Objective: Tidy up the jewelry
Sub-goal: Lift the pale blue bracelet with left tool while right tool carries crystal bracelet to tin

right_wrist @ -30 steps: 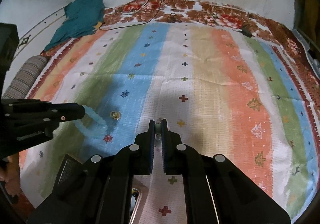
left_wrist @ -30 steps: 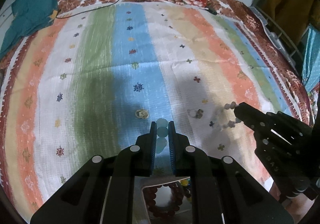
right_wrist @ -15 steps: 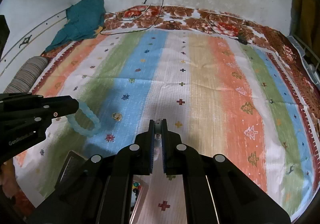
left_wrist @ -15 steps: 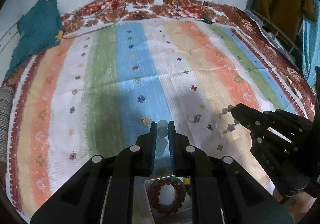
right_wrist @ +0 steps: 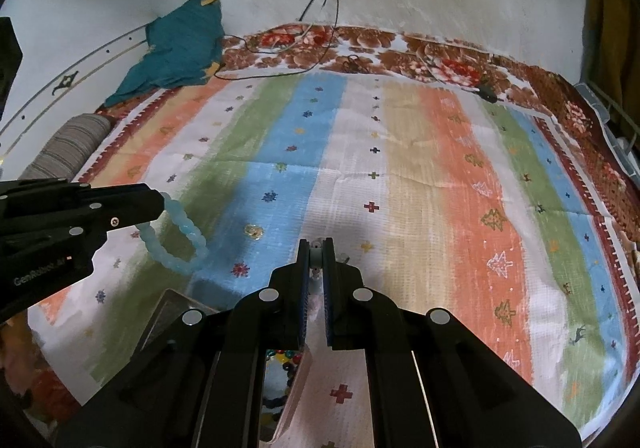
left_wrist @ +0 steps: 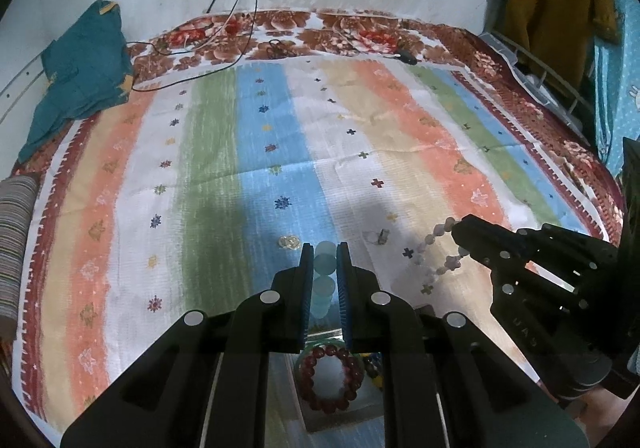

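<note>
Both bracelets have been lifted higher above the striped bedsheet (left_wrist: pixel 280 135). The left claw (left_wrist: pixel 325 272) is closed on the pale blue bead bracelet (right_wrist: pixel 176 236), the right claw (right_wrist: pixel 316 260) on the pale pink one (left_wrist: pixel 436 248). The tray (left_wrist: pixel 344 420), near, probably comes next.

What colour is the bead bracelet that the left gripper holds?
Pale translucent aqua blue. The bead bracelet shows best in the right wrist view, hanging from the left gripper.
</note>
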Demonstrator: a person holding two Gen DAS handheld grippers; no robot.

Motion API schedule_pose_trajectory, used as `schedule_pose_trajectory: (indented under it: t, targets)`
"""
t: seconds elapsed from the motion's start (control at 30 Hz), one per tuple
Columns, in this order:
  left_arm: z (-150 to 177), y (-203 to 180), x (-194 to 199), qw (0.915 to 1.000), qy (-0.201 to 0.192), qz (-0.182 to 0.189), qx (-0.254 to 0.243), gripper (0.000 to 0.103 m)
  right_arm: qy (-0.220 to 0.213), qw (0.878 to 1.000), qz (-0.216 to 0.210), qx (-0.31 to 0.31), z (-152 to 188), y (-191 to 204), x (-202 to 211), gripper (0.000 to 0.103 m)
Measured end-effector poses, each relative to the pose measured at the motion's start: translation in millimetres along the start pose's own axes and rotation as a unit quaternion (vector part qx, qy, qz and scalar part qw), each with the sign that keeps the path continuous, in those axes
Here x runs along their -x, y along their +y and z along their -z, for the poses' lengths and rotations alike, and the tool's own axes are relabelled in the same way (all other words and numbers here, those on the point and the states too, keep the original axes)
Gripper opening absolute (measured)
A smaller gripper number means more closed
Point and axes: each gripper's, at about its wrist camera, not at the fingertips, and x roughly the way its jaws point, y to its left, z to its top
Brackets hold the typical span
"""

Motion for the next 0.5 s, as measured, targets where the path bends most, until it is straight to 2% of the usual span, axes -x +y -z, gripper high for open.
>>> schedule_pose_trajectory:
  t: [0.5]
  targets:
    - [16,-12,28,0.9997,-0.024,0.005,-0.009,0.011,-0.022,0.999,-0.014,0.02,9,17,26,0.007]
